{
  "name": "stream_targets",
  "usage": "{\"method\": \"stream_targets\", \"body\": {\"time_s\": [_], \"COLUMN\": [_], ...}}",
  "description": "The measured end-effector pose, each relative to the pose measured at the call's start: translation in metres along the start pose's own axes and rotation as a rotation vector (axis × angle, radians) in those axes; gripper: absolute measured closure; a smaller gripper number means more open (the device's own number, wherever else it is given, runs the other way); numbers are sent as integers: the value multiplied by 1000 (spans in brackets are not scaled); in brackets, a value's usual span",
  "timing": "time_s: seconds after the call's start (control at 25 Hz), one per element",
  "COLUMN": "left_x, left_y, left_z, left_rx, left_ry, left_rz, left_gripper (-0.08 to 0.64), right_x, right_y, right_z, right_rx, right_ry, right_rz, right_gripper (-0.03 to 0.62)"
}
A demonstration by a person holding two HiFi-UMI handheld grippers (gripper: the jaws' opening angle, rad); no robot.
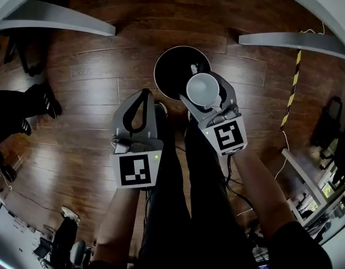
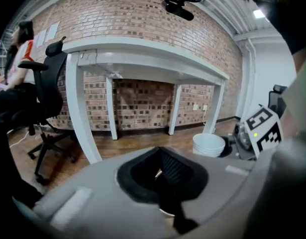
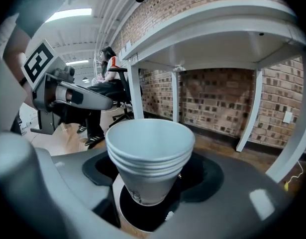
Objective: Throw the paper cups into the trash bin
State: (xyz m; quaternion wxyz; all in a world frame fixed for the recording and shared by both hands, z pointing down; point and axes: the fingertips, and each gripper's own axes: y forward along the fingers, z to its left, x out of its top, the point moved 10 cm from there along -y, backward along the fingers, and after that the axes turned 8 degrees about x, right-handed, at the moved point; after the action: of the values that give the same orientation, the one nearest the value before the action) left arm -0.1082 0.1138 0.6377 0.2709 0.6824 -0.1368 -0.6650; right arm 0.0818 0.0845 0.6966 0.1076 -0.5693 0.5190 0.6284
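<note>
The right tongs (image 1: 207,97) clamp the cups (image 1: 203,88), stacked upright and mouth-up, over the near rim of the bin (image 1: 171,70) on the floor, while the left tongs (image 1: 145,92), pinched together and empty, hang beside.

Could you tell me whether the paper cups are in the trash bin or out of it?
Out. The cups sit upright, clamped in the right gripper, above the bin and its dark opening.

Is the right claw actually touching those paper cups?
Touching. The right gripper view shows the cups pinched between the right claw's jaws, held up over the bin.
</note>
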Motion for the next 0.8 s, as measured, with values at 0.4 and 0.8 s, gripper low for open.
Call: {"method": "stream_targets", "body": {"time_s": [0.4, 0.8], "left_x": [-40, -72], "left_y": [25, 49], "left_z": [5, 7], "left_rx": [31, 41], "left_ry": [-38, -50], "left_rz": [56, 99], "left_gripper": [555, 555], "right_x": [-56, -98], "right_y": [44, 76], "right_z": [-9, -14], "right_rx": [-5, 6], "right_ry": [63, 153], "right_rz": [38, 149], "right_gripper": [247, 247]}}
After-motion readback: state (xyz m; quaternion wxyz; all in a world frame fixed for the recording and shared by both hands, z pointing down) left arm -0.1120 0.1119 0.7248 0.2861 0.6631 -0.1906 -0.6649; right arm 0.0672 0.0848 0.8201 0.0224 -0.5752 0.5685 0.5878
